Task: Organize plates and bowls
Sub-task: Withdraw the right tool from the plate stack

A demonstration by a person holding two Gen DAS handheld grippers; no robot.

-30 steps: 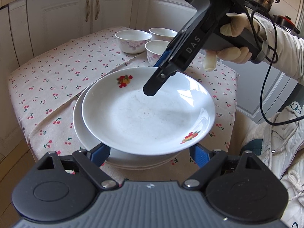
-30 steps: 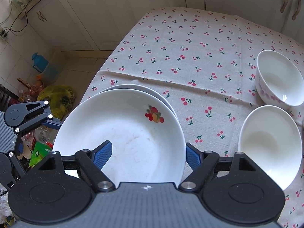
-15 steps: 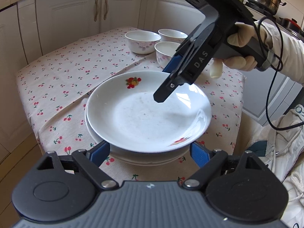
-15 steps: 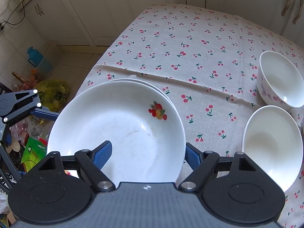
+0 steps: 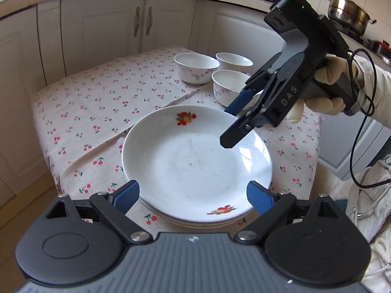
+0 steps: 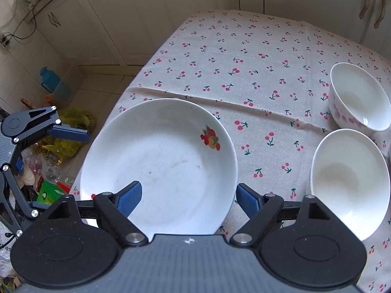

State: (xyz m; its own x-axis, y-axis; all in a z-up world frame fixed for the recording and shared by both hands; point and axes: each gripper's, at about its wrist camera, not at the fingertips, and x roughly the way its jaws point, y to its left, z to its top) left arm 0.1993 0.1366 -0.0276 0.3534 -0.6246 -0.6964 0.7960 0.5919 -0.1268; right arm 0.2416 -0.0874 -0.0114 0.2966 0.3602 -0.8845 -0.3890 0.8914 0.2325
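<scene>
Resting on a plate stack at the table's (image 5: 73, 112) near edge, fruit-print plate (image 5: 195, 161); three bowls (image 5: 196, 67) beyond. Left gripper (image 5: 193, 196) and right gripper (image 6: 188, 196) jaws just widened, spread, clear of the rim.

Lower plates (image 5: 229, 222) in stack: only rim slivers show under top plate (image 5: 195, 161). Third bowl (image 6: 389, 151) cut off at right edge. Floor clutter (image 6: 48, 171) indistinct. Right tool (image 5: 234, 127) hides part of nearest bowl (image 5: 227, 88).
</scene>
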